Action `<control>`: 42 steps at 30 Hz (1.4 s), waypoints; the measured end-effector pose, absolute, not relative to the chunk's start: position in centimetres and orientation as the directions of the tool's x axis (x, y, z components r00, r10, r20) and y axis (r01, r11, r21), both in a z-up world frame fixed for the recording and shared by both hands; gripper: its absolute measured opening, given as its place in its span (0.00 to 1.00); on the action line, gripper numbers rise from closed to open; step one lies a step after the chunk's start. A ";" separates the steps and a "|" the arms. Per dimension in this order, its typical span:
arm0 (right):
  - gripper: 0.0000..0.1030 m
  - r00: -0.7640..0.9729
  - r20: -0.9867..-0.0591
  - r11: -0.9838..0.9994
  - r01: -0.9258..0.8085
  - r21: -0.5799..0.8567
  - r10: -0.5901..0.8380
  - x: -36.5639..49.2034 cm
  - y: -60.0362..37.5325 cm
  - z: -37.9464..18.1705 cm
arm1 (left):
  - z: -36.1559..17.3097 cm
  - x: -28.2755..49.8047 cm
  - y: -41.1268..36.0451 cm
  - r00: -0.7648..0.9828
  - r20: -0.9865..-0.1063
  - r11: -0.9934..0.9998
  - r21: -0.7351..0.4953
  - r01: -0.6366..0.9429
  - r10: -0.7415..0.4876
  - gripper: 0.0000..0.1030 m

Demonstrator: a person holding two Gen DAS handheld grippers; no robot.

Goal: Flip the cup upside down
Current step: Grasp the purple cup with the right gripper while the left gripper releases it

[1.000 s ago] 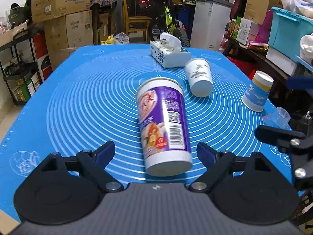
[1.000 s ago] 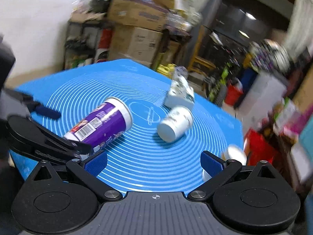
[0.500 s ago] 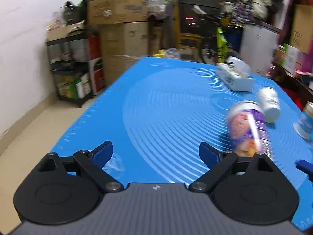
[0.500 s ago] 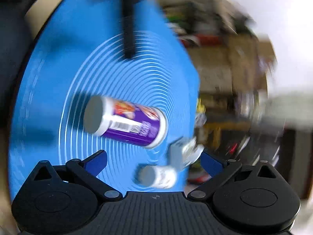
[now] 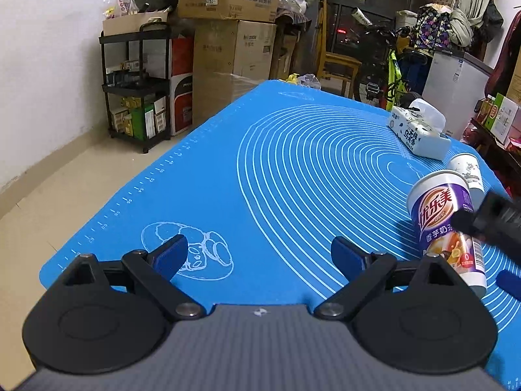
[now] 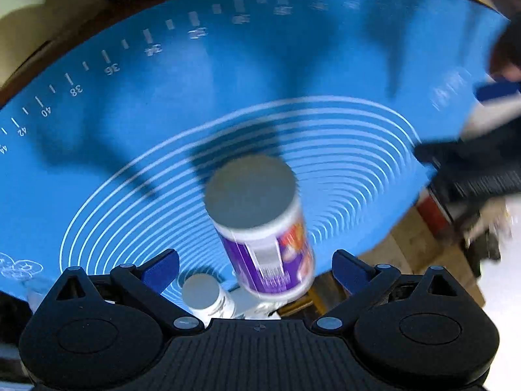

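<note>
A purple and white cup (image 5: 446, 224) lies on its side on the blue mat (image 5: 293, 163), at the right of the left wrist view. My left gripper (image 5: 259, 255) is open and empty, left of the cup near the mat's front edge. My right gripper (image 6: 255, 268) is open and rotated, above the cup (image 6: 260, 224), whose grey base faces the camera. The cup lies between the open fingers' line of sight; no contact shows. The right gripper's black body (image 5: 495, 224) crosses the cup in the left wrist view.
A small white cup (image 5: 465, 172) lies on its side behind the purple cup; it also shows in the right wrist view (image 6: 205, 295). A tissue box (image 5: 418, 133) sits farther back. Cardboard boxes (image 5: 228, 32) and a black shelf (image 5: 136, 84) stand left of the table.
My left gripper swung left, away from the cup. My right gripper rolled over and moved in above the cup, its view still blurred by motion.
</note>
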State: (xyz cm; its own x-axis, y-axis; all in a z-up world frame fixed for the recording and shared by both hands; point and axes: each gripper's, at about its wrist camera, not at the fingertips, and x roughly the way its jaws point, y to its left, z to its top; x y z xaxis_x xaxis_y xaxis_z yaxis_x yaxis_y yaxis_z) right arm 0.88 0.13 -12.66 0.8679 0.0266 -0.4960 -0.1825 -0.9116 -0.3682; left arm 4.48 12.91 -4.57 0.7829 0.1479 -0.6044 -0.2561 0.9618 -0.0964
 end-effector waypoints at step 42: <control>0.67 0.671 -0.659 0.798 -0.577 -0.175 0.340 12.1 -9.4 3.1 | -2.0 6.4 11.1 0.812 -0.576 0.972 -0.119 -0.204 0.099 0.91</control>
